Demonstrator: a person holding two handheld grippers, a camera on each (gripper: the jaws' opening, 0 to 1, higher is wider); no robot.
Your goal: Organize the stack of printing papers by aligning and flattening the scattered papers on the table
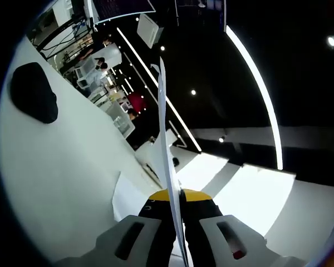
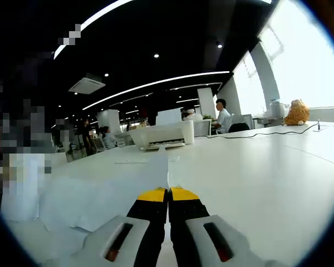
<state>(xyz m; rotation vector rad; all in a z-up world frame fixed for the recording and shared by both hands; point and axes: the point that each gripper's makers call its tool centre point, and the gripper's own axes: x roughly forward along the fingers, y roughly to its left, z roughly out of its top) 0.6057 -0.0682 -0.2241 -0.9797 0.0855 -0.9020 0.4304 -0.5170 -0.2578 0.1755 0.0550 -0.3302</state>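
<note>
The broad white tabletop (image 2: 256, 172) carries scattered white printing papers (image 2: 117, 189), lying loose toward its near left edge, and a white printer (image 2: 161, 134) at its far edge. The left gripper (image 1: 175, 194) pinches one thin white sheet (image 1: 166, 144) edge-on. The right gripper (image 2: 168, 192) has its jaws pressed together over the papers.

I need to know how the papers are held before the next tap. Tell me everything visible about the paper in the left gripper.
The paper is thin, white and seen edge-on in the left gripper view, rising as a narrow strip from between the jaws of the left gripper toward the ceiling lights. It looks like one or a few sheets, slightly bowed, with a small bent corner at its far end. The yellow-tipped jaws are shut on its near edge. The white table lies to one side; whether the paper touches it cannot be told.
</note>
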